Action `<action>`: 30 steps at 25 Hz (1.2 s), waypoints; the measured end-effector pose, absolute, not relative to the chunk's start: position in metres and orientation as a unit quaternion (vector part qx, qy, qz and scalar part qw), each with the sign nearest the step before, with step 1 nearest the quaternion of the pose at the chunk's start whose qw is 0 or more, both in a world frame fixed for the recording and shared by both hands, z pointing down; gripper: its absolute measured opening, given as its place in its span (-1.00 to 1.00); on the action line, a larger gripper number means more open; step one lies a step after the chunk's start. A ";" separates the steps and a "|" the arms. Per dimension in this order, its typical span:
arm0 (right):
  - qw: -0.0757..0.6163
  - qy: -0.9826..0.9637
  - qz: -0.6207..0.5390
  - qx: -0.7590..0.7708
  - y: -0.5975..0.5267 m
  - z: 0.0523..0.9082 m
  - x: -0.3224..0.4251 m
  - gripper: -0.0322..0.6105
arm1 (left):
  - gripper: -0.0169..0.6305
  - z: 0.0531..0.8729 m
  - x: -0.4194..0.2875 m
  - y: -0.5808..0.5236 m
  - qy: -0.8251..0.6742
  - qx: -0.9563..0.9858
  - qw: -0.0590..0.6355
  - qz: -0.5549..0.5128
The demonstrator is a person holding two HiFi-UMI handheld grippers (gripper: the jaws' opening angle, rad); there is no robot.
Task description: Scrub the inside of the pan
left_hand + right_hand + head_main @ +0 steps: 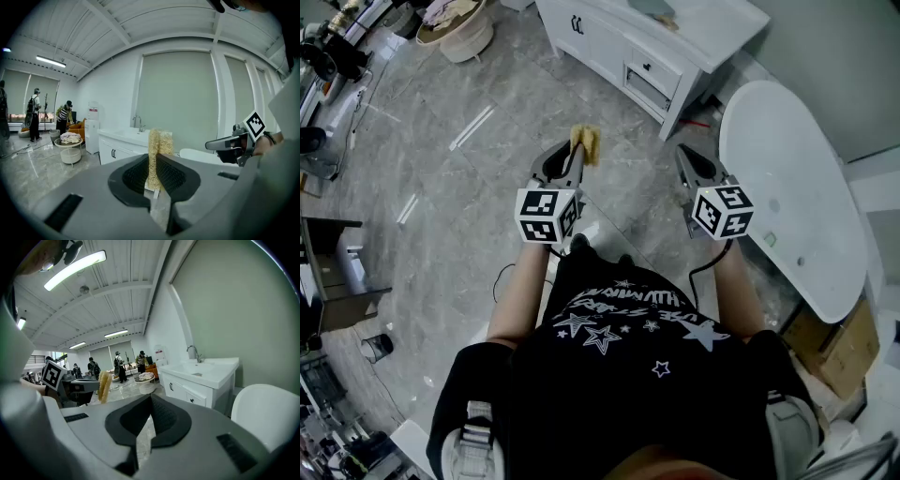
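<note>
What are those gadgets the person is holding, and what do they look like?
The left gripper and right gripper are grey, with black ribbed pads and a white cube of black square markers each. A black cable trails from the right one. The person wears a black star-printed T-shirt.

My head camera looks steeply down past my chest onto both claws — left claw (577,155) at its left, right claw (686,157) at its right. Each claw carries a wide-angle camera close behind its jaws, facing forward along them; the jaws, and on the left the pinched scrubber (158,150), fill the lower frame. The left camera catches my right claw to its right, the right camera my left claw to its left. All three views share the sink cabinet (647,42) ahead of the claws; head and right views share the white table (787,187) right of my right claw.
</note>
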State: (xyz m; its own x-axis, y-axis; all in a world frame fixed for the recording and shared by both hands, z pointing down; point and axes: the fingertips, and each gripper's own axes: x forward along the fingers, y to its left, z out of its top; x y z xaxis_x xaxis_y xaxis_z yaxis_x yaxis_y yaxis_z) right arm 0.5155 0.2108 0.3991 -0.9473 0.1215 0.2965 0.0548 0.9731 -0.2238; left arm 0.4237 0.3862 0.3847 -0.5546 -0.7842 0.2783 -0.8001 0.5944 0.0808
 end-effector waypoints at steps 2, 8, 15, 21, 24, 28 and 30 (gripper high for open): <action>0.157 -0.981 0.108 -0.047 0.215 0.399 0.516 -0.88 | -0.79 0.387 0.426 0.391 -0.881 0.448 0.149 0.025; 0.161 -0.979 0.108 -0.055 0.229 0.399 0.520 -0.88 | -0.79 0.386 0.435 0.399 -0.881 0.448 0.152 0.022; 0.164 -0.978 0.109 -0.062 0.229 0.400 0.532 -0.88 | -0.79 0.385 0.448 0.398 -0.882 0.447 0.149 0.021; 0.152 -0.980 0.116 -0.058 0.226 0.405 0.537 -0.88 | -0.79 0.390 0.455 0.402 -0.885 0.439 0.154 0.012; 0.152 -0.980 0.118 -0.055 0.229 0.409 0.538 -0.88 | -0.79 0.396 0.456 0.406 -0.885 0.438 0.160 0.015; 0.161 -0.977 0.135 -0.043 0.221 0.417 0.528 -0.88 | -0.79 0.403 0.443 0.403 -0.881 0.442 0.166 0.011; 0.164 -0.976 0.141 -0.036 0.216 0.418 0.520 -0.88 | -0.79 0.403 0.432 0.399 -0.879 0.446 0.167 0.009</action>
